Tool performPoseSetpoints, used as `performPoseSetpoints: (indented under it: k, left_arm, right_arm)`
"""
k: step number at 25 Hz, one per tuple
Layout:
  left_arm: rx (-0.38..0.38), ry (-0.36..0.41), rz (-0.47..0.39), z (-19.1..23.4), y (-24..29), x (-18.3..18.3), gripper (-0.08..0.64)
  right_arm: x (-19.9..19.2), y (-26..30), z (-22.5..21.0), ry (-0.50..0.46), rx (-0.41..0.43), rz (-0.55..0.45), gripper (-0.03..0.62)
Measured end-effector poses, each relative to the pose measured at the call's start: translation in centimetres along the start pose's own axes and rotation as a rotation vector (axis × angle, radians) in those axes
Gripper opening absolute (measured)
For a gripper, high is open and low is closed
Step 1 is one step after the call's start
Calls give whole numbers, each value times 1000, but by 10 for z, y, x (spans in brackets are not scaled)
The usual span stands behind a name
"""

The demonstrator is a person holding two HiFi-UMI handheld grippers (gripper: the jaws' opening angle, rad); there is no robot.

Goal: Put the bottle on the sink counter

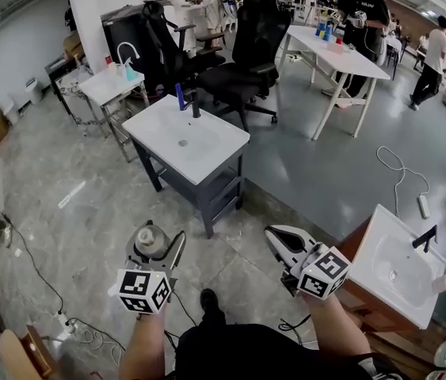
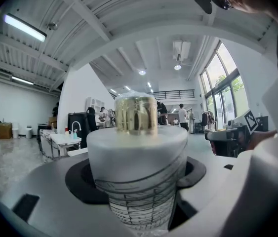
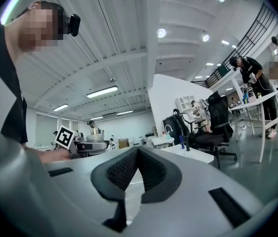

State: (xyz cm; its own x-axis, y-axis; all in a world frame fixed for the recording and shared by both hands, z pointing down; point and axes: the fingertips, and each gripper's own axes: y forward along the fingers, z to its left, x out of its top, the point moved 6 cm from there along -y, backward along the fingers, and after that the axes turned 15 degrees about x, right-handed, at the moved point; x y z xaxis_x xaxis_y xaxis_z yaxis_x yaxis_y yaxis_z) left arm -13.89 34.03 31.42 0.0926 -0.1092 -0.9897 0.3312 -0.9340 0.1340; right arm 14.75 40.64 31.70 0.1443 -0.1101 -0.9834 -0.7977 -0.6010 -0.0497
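**Bottle in transit, held in left gripper, not yet at the sink bench**

The bottle [image 2: 138,167] has a frosted, translucent body with printed graduation lines and a gold-coloured cap. It is carried in the air by the left gripper [image 1: 155,252], close in front of the person and well apart from any bench. The left fingers are clamped on the body just below the shoulder, one on each side.

Handling, as judged: the wall looks like thin plastic, so the bottle is probably light and stiff enough for a firm squeeze. The smooth frosted surface could slip or twist if the grip slackens. Its contents cannot be made out. The straight body is the sound place to hold it, and the present grip is there; the cap offers less surface.

Orientation: the long axis stands roughly upright, across the line of the fingers. The cap points up, and the base hangs below the fingers, out of sight.

The right gripper [image 1: 280,237] is level with the left, its fingers together on nothing.

The white sink bench [image 1: 207,145], with a dark faucet [image 1: 195,101], stands ahead across open floor. A second basin [image 1: 397,264] sits low at the right.

Assessment: the carry is under way and placement is not yet done.
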Motion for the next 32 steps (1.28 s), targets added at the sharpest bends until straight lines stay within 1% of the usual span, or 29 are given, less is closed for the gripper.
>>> performPoseSetpoints:
  k: [5, 12, 17, 20, 23, 28, 32]
  left_arm:
    - [-2, -13, 7, 28, 39, -1, 337]
    - [-28, -4, -7, 69, 98, 8, 337]
    - [-50, 9, -29, 102, 133, 19, 337]
    - [-68, 13, -37, 121, 147, 18, 337]
    - [-83, 17, -35, 136, 160, 15, 337]
    - [-92, -6, -18, 152, 180, 9, 337]
    - [-83, -14, -8, 159, 201, 7, 337]
  right_arm:
    - [-1, 39, -29, 21, 4, 21, 14]
    - [5, 102, -70, 35, 4, 44, 15]
    - [18, 149, -91, 22, -12, 54, 14]
    - [19, 174, -98, 13, -24, 65, 15]
    - [19, 193, -107, 12, -37, 74, 14]
    - [17, 215, -123, 27, -43, 104, 15]
    - [18, 229, -146, 42, -37, 91, 14]
